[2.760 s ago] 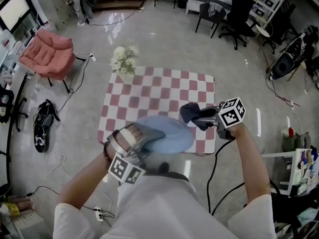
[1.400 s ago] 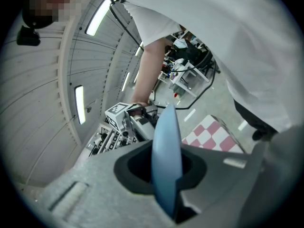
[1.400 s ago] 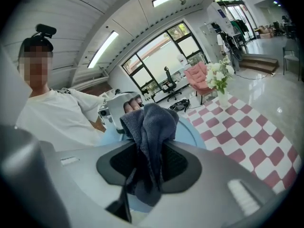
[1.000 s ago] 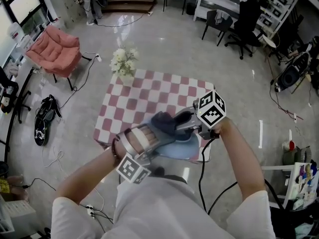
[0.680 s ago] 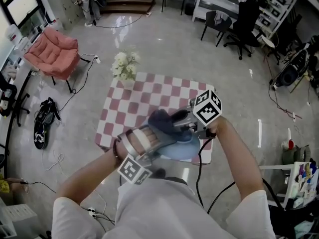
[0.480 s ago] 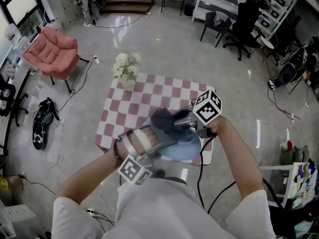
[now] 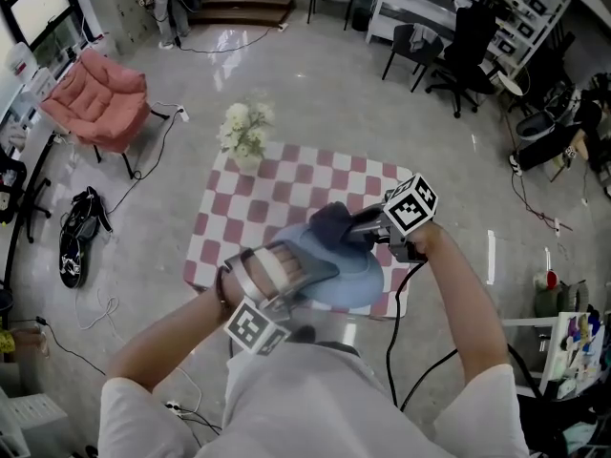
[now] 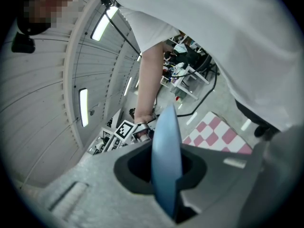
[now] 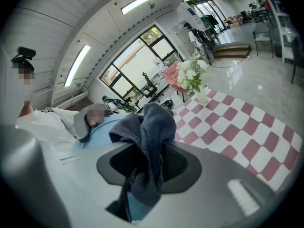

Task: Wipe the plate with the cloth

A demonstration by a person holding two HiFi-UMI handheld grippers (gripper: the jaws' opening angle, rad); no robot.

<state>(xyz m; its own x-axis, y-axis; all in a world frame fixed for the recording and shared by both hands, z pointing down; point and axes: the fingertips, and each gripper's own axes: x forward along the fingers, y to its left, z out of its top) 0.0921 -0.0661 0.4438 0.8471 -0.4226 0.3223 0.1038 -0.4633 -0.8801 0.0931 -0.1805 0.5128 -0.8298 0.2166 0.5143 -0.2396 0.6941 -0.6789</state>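
Observation:
A pale blue plate (image 7: 336,265) is held in the air above the near edge of the checked table (image 7: 258,208). My left gripper (image 7: 304,258) is shut on the plate's near-left rim; in the left gripper view the plate (image 8: 166,160) stands edge-on between the jaws of that gripper (image 8: 172,175). My right gripper (image 7: 358,225) is shut on a dark blue-grey cloth (image 7: 331,223), which rests on the plate's far part. In the right gripper view the cloth (image 9: 148,141) bunches up between the jaws of the gripper (image 9: 145,167), with the plate (image 9: 102,129) just beyond it.
A vase of white flowers (image 7: 244,132) stands at the table's far left corner. Round the table lie a pink chair (image 7: 100,100), shoes (image 7: 74,239) and cables on the floor. Black office chairs (image 7: 449,51) stand at the far right.
The cloth and my right gripper have slid to the right and a little farther away across the plate. The left gripper and the plate have hardly moved.

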